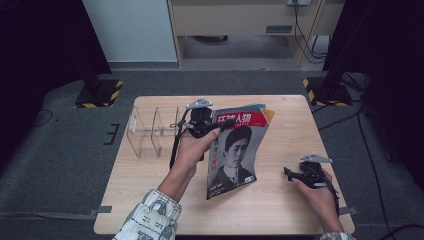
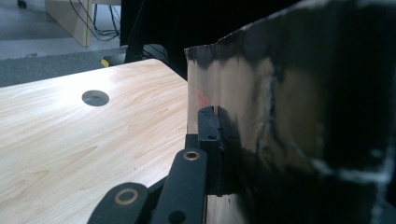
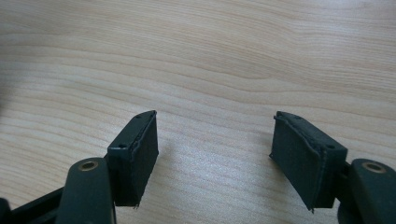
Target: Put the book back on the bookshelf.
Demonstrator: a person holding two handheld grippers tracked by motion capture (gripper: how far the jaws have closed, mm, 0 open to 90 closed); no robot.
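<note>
High view: the left tool [image 1: 220, 125] is clamped on the top edge of a magazine [image 1: 235, 150], which hangs tilted above the middle of the wooden surface [image 1: 280, 200]. A clear plastic organizer [image 1: 147, 132] stands at nine o'clock from the magazine. At four o'clock, the right tool [image 1: 289, 172] rests low with jaws spread, nothing between them.

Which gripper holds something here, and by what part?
The left gripper is shut on the magazine, pinching its upper left edge. The right gripper is open, holding nothing.
</note>
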